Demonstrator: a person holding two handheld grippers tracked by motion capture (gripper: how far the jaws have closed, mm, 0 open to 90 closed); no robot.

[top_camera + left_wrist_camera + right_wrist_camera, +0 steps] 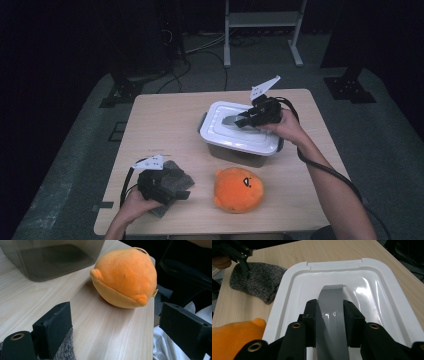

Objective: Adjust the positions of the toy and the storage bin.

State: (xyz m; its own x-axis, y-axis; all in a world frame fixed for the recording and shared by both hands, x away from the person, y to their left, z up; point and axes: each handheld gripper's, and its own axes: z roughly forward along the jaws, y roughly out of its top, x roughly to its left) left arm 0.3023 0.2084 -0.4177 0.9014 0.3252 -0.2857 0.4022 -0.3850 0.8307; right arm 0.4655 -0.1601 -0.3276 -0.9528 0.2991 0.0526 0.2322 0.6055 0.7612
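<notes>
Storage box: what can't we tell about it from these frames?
- Contents: white lid covers the top in the high view; smoked wall looks dark in the left gripper view.
- Latches: too small in the high view.
- Grey handle: base hidden by right tongs.

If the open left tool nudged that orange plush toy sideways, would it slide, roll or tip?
The orange plush toy looks soft and rounded, so it would probably dent and rock before moving. Its flatter seamed underside rests on the wooden table, so sliding seems likelier than rolling. It sits near the table's edge, so a hard push might send it off.
</notes>
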